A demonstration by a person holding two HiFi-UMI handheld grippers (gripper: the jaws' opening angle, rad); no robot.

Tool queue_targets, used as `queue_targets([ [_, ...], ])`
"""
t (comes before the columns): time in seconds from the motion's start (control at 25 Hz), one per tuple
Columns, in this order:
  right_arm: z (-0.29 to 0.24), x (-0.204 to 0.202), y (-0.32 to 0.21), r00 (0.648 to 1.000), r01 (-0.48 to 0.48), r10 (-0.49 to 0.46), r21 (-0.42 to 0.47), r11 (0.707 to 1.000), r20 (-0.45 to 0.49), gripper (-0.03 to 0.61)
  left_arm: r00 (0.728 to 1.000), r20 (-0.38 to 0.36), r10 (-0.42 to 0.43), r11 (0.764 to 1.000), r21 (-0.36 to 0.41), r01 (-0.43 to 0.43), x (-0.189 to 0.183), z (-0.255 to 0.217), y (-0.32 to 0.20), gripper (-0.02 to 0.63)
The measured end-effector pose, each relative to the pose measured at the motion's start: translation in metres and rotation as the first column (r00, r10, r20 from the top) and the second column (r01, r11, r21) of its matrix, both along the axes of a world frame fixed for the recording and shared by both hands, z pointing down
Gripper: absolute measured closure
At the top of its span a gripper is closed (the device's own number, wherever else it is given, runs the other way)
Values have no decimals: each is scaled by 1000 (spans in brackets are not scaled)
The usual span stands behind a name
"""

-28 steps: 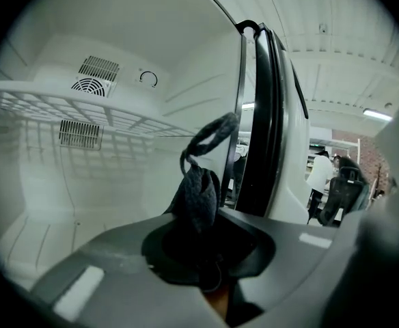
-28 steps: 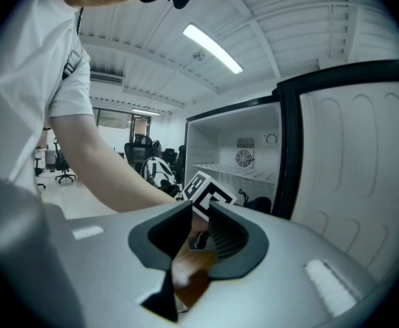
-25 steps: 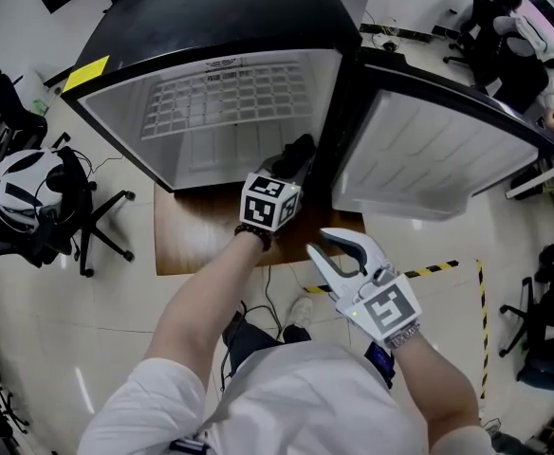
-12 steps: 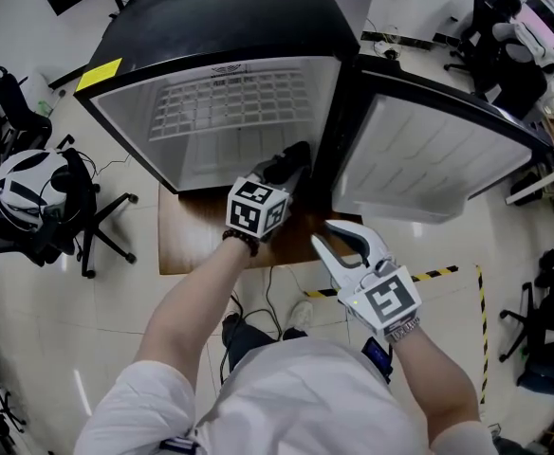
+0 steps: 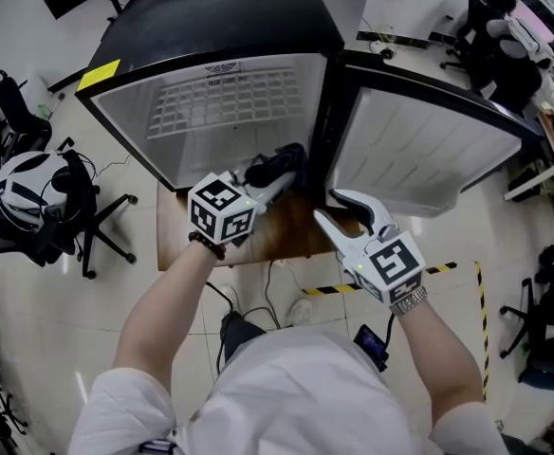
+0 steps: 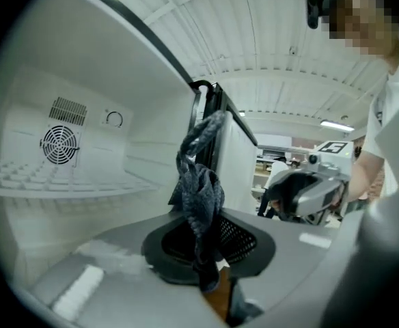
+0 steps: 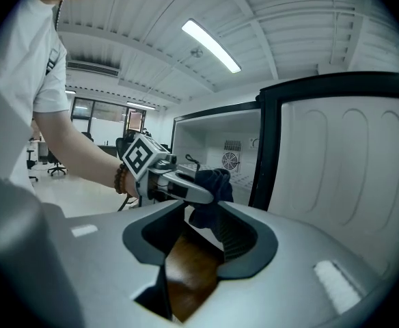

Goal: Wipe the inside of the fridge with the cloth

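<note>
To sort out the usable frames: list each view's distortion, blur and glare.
Head view: evenly lit, sharp, fridge edges bowed by the wide lens. Left gripper view: fisheye, black corners, cloth fairly sharp, foreground soft. Right gripper view: fisheye, ceiling light blown out, foreground blurred.

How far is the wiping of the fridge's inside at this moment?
Done: the fridge door stands open, and the left hand-held gripper is shut on the cloth. In hand: the cloth hangs at the mouth of the fridge, apparently touching nothing inside. Left: the wiping itself, shelf included; none looks started.
</note>
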State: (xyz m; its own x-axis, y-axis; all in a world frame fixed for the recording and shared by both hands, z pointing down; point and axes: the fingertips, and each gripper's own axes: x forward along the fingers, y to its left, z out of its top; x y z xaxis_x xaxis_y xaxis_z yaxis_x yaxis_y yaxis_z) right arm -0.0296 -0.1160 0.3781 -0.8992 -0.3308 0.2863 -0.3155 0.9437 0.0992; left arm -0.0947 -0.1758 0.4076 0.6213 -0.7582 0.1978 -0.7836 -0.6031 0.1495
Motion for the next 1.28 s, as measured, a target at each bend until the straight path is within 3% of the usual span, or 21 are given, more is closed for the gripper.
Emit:
queue_targets([
  [0.12, -7, 0, -5, 999, 36, -36, -35, 999, 21, 376, 992, -10, 124, 992, 31, -124, 14, -20, 20, 563],
  [0.24, -15, 0, -5, 995, 100, -99, -49, 994, 26, 336, 968, -31, 249, 968, 40, -247, 28, -36, 38, 563],
  [0.48, -26, -2, 12, 973, 228, -228, -10, 974, -35, 330, 915, -36, 403, 915, 35, -401, 54, -57, 60, 561],
  [0.64, -29, -1, 15, 973, 223, -221, 37, 974, -62, 330, 900, -23, 435, 900, 37, -434, 66, -64, 62, 560],
  [1.2, -31, 8, -3, 995, 60, -40, 219, 974, -97, 331, 890, -59, 452, 892, 38, -451, 99, -75, 57, 541],
  [1.28, -29, 11, -7, 995, 39, -15, 234, 971, -102, 357, 888, -63, 456, 890, 32, -455, 102, -74, 57, 522],
])
